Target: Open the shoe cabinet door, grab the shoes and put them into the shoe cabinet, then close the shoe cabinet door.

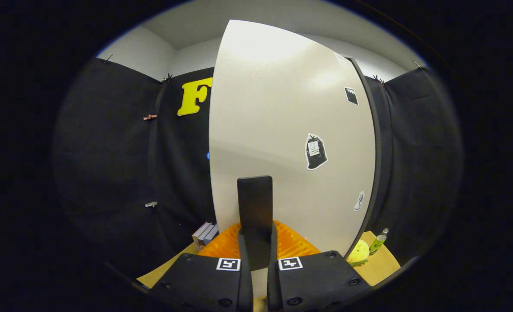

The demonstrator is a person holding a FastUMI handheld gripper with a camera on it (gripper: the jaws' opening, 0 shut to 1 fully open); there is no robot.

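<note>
The single view rides on the gripper (255,242) and looks forward along its two fingers, which rise from the bottom of the view, their tips close together. The camera sits very near the pale cabinet door (282,130) and faces it almost square on, slightly upward, so the door's face towers ahead and the room's ceiling shows above it. Its fisheye bends the door's edges outward. Past the door's left edge the view reaches the black booth wall (109,143). Low down, close to the fingers, it takes in the bench (382,260), an orange ribbed item (295,245), some books (205,235), a yellow toy (358,252) and a green bottle (378,242).
</note>
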